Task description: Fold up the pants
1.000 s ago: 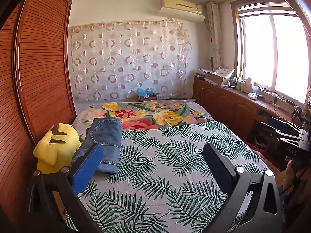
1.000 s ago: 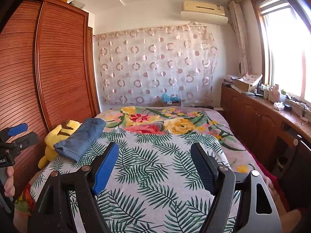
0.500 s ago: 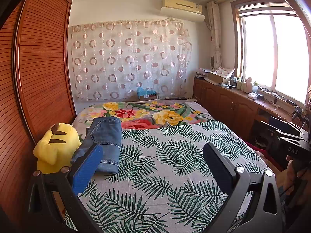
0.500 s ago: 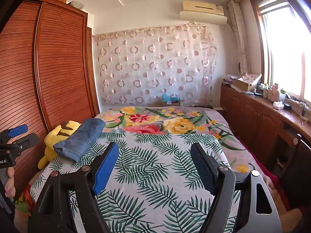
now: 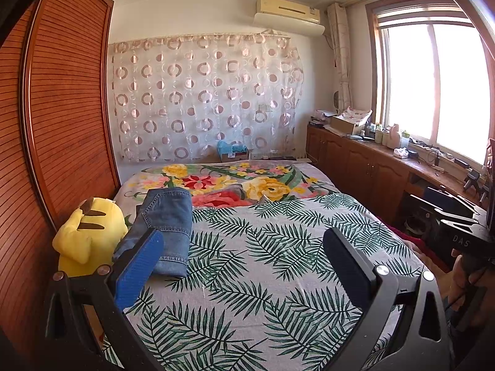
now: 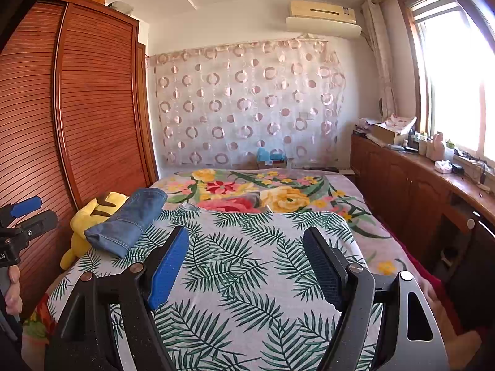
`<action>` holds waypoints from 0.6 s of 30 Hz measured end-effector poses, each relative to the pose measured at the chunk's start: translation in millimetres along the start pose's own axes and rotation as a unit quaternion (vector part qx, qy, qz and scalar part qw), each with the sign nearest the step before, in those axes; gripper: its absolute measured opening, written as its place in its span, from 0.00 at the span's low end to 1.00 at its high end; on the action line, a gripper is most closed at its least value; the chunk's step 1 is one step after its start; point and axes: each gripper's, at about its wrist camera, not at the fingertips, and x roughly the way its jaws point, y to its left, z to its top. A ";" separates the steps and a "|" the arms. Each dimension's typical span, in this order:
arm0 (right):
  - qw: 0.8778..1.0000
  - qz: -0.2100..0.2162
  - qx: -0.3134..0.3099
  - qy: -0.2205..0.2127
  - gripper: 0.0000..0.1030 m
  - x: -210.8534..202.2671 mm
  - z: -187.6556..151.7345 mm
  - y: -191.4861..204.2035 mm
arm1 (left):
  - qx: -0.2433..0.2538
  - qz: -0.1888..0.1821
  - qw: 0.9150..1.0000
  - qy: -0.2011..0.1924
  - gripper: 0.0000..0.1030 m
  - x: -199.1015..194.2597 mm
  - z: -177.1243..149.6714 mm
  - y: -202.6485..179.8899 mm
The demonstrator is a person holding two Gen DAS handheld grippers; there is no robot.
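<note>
Holding both grippers spread wide and empty above the bed.
Our left gripper [image 5: 243, 259] and right gripper [image 6: 246, 261] grasp nothing; the folded blue denim pants [image 5: 168, 225] lie on the palm-leaf printed bedspread [image 5: 263, 278], far left, touching the yellow plush toy [image 5: 88, 235] beside the slatted wooden wardrobe [image 5: 62, 117].

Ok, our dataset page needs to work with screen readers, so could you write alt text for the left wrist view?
Folded blue jeans lie at the left edge of a bed covered in a palm-leaf sheet, beside a yellow plush toy. The open left gripper frames the foreground, holding nothing.
</note>
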 end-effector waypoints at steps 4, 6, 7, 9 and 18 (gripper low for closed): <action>1.000 -0.001 0.001 0.001 0.76 0.7 -0.9 -0.1 | -0.001 -0.001 1.000 -0.001 1.00 -0.2 0.3 -0.1; 1.000 -0.001 0.001 0.001 0.76 1.1 -0.9 -0.1 | -0.001 0.000 1.000 0.000 1.00 -0.1 -0.2 0.0; 1.000 -0.001 0.001 0.001 0.76 1.0 -1.2 -0.2 | -0.001 -0.001 1.000 0.000 1.00 -0.2 -0.1 0.1; 1.000 -0.001 0.001 0.001 0.76 1.0 -1.0 -0.4 | 0.000 0.000 1.000 0.000 1.00 0.0 -0.8 0.0; 1.000 -0.004 0.001 -0.004 0.76 -0.2 -0.7 1.6 | 0.000 0.000 1.000 -0.001 1.00 -0.1 -1.4 0.3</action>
